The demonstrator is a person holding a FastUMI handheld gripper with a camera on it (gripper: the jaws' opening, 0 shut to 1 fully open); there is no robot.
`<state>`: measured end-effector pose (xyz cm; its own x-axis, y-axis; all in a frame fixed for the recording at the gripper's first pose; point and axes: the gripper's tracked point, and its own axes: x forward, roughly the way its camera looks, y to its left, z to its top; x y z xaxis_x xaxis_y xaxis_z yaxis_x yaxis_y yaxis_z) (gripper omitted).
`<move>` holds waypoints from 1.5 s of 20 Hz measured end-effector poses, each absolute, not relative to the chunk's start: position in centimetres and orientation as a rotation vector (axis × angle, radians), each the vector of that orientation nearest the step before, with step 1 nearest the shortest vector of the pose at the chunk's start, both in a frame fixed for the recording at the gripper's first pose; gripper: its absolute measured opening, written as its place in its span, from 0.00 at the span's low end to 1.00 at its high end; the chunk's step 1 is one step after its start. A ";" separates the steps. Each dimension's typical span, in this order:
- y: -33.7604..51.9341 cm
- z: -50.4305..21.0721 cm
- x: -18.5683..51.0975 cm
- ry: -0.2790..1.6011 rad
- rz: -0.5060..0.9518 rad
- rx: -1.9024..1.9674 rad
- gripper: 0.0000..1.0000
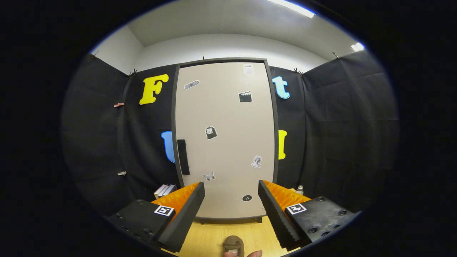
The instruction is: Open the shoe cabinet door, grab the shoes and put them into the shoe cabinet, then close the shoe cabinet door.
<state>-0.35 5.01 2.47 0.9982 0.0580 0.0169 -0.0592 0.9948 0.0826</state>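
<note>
The shoe cabinet (225, 139) stands upright on the wooden table straight ahead of me. Its beige door is shut and carries several small stickers. A dark vertical handle (183, 157) sits on the door's left edge, up and to the left of my left finger. My gripper (231, 194) is open, with both fingers spread wide and nothing between them. The tip of a brownish shoe (233, 244) lies on the table below and between the fingers, close to me. A fingertip of a person (254, 254) shows beside it.
The wooden table (210, 235) runs from me to the cabinet's base. A stack of books (165, 190) lies left of the cabinet behind my left finger. A small bottle (300, 189) stands to the cabinet's right. Black cloth walls close in both sides.
</note>
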 end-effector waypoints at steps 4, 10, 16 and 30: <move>8.1 4.2 1.8 -0.038 0.104 0.089 0.98; 13.7 4.8 6.7 -0.041 0.158 0.090 0.98; 18.2 3.2 12.5 -0.010 0.168 0.098 0.98; 21.8 -0.5 22.3 0.039 0.100 0.112 0.77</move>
